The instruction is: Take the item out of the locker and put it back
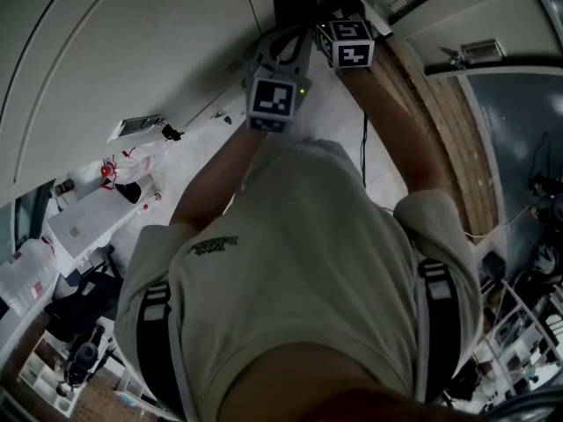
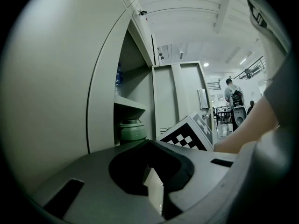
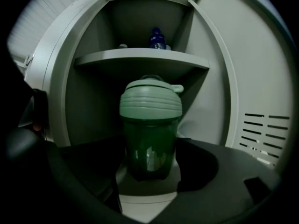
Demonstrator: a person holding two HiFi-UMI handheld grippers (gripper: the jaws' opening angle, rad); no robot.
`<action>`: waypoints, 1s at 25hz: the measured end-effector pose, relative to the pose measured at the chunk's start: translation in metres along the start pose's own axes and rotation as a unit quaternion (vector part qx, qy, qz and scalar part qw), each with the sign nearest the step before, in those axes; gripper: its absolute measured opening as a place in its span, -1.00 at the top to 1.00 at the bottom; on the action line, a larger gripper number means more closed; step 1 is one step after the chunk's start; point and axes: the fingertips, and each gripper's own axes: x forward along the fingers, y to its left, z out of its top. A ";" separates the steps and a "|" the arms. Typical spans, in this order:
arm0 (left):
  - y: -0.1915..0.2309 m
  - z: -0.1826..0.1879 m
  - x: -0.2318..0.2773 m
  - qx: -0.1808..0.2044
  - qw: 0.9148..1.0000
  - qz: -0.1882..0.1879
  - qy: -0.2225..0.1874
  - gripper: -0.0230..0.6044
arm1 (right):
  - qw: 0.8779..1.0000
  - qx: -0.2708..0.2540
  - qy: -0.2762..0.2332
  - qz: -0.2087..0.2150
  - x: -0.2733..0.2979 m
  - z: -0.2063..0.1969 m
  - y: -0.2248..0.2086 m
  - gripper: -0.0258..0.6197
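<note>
Grasping one green bottle (image 3: 150, 125) in the locker (image 3: 88, 101) are right fingers (image 3: 196, 167); left fingers (image 2: 154, 190) clenched empty.

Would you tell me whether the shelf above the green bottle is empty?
No, a blue bottle stands on the shelf above the green bottle.

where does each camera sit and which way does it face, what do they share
Head view: on the person's head, looking steeply down on torso, both arms, left gripper and right gripper.
Left gripper view: on the left gripper, facing obliquely across the open locker; a forearm shows.
Right gripper view: on the right gripper, facing straight in at the green bottle between its jaws.
Shared: both gripper views show the green bottle.
</note>
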 end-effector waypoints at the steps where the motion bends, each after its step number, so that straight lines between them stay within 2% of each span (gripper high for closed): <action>1: 0.000 0.000 0.000 0.000 1.000 -0.001 0.000 0.88 | 1.000 -0.001 -0.001 0.000 0.000 0.001 0.000 -0.15; 8: 0.000 -0.001 -0.001 -0.003 1.000 -0.001 0.000 0.88 | 1.000 -0.003 -0.014 0.009 -0.006 0.002 0.003 -0.12; 14: 0.000 0.002 -0.002 0.000 1.000 -0.001 -0.006 0.88 | 0.999 0.002 -0.041 -0.004 -0.026 0.009 -0.002 -0.12; 19: 0.001 0.016 -0.005 0.001 1.000 0.003 -0.016 0.88 | 0.997 -0.011 -0.075 -0.007 -0.059 0.038 -0.004 -0.11; 25: -0.003 0.054 -0.018 0.009 0.999 0.005 -0.033 0.88 | 0.993 -0.050 -0.104 -0.010 -0.116 0.082 -0.002 -0.12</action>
